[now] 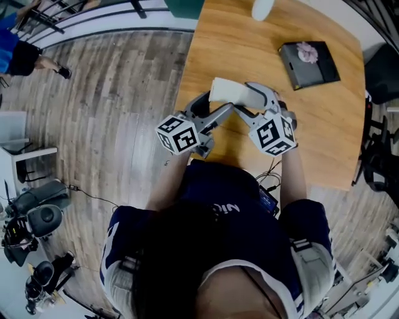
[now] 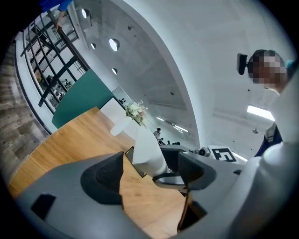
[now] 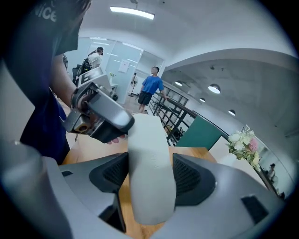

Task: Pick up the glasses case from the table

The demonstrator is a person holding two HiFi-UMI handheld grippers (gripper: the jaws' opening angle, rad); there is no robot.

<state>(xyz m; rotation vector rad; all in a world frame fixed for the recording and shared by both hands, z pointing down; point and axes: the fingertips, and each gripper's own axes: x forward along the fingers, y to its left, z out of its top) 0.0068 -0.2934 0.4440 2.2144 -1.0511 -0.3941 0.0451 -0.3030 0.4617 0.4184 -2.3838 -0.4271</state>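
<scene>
- Glasses case [image 1: 232, 92]: white, clamped across its middle by the right gripper [image 3: 148, 179], apparently lifted above the desk [image 1: 249, 50] near its near left edge; a mid-body grip likely balances it.
- Left gripper [image 2: 148, 175]: jaws apart, empty, beside the case's end, perhaps as support.

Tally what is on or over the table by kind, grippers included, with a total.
glasses case: 1
dark flat box: 1
white vase: 1
grippers: 2 (left gripper, jaws apart; right gripper, closed on the case)
Total: 5
</scene>
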